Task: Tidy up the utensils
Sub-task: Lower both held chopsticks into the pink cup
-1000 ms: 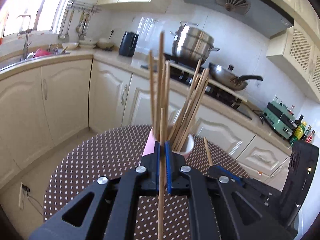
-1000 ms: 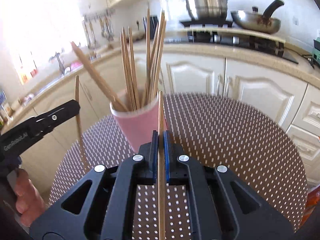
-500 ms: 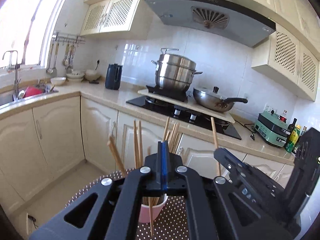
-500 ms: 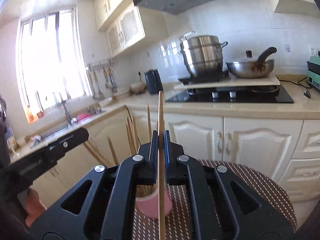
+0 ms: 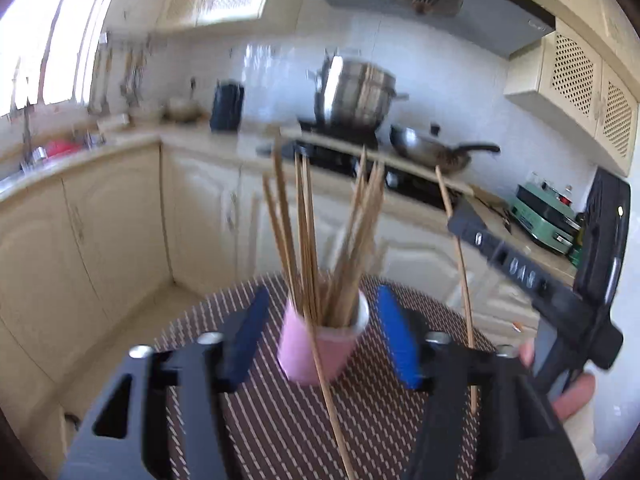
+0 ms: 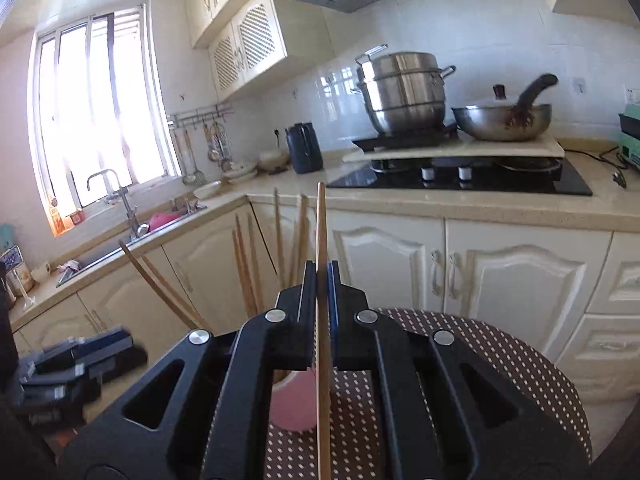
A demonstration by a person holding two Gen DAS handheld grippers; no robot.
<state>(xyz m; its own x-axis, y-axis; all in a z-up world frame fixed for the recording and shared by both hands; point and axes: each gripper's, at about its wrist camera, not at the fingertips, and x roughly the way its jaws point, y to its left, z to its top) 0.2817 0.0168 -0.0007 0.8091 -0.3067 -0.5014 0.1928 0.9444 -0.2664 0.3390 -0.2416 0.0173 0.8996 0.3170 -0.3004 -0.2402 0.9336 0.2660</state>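
A pink cup [image 5: 316, 348] full of wooden chopsticks [image 5: 320, 248] stands on the round brown dotted table [image 5: 280, 420]. My left gripper [image 5: 320, 332] is open, its blue pads on either side of the cup, and a loose chopstick [image 5: 332, 412] slants down in front of it. My right gripper [image 6: 321, 276] is shut on a single upright chopstick [image 6: 321, 232], above and behind the cup [image 6: 292, 408]. In the left wrist view the right gripper [image 5: 460, 220] holds that chopstick [image 5: 460, 272] to the right of the cup.
Cream kitchen cabinets [image 6: 500, 280] and a counter with a hob [image 6: 460, 176], steel pot [image 6: 404, 92] and wok [image 6: 504, 120] stand behind the table. A sink [image 6: 120, 240] lies at the left under the window. The left gripper shows at the lower left [image 6: 72, 368].
My left gripper has opened and let go of its chopstick, which now slants down by the cup. The left view dropped toward the cup. My right gripper still grips its chopstick.
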